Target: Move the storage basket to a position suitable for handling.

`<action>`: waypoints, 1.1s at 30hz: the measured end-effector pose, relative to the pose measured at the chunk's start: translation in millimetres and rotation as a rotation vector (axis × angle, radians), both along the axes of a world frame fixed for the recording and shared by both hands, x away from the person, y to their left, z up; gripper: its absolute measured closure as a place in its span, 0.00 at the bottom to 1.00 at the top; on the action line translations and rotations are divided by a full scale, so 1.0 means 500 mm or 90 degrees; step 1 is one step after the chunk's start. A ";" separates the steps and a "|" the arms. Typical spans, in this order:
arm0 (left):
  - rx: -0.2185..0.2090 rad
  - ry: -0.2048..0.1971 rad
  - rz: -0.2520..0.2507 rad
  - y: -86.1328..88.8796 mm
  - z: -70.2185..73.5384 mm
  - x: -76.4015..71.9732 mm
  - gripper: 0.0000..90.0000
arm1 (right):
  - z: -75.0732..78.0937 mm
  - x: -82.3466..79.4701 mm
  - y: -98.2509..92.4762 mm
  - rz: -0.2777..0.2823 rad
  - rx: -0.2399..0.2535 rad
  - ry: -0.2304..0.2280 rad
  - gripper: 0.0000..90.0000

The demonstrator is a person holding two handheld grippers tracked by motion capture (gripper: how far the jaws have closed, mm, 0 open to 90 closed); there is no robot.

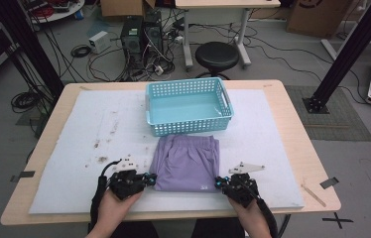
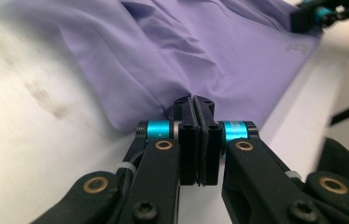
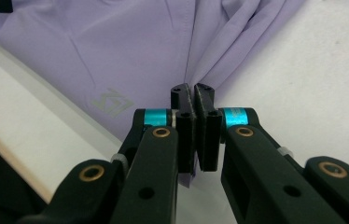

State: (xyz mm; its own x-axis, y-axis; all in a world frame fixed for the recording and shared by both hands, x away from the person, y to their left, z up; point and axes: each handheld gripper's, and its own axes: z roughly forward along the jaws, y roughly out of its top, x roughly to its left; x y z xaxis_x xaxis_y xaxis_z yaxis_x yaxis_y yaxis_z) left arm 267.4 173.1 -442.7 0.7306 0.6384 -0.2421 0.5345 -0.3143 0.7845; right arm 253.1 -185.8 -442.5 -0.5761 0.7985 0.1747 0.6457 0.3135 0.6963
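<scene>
A folded lilac garment [image 1: 187, 162] lies on the white mat [image 1: 99, 129], just in front of the light blue basket [image 1: 189, 126]. My left gripper [image 1: 150, 179] is at the garment's near left corner, my right gripper [image 1: 219, 183] at its near right corner. In the left gripper view the jaws [image 2: 194, 100] are pressed together with a fold of the lilac cloth [image 2: 200, 46] pinched between them. The right gripper view has its jaws [image 3: 192, 88] shut on a bunched edge of the cloth [image 3: 116, 51], beside a small printed logo [image 3: 112, 102].
The basket stands empty at the mat's far middle. Dark specks [image 1: 101, 158] mark the mat left of the garment. The wooden table's edge [image 1: 292, 124] borders the mat. A black stool [image 1: 216, 54], computer towers [image 1: 141, 34] and black frame posts [image 1: 352, 49] stand beyond the table.
</scene>
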 end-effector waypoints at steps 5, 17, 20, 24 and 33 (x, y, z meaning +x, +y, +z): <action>0.017 -0.002 -0.015 0.009 -0.003 -0.057 0.98 | 0.002 -0.027 0.004 0.012 0.006 -0.003 0.98; 0.023 -0.017 0.008 0.028 -0.002 -0.060 0.78 | 0.002 -0.060 0.023 0.016 -0.015 -0.031 0.88; -0.007 -0.044 0.039 0.056 0.017 -0.044 0.49 | 0.022 -0.045 -0.005 -0.014 0.000 -0.067 0.71; -0.033 -0.078 0.058 0.084 0.043 0.000 0.42 | 0.053 -0.001 -0.038 -0.040 0.028 -0.122 0.59; -0.066 -0.134 0.079 0.091 0.071 0.117 0.38 | 0.109 0.154 -0.075 -0.107 0.058 -0.189 0.51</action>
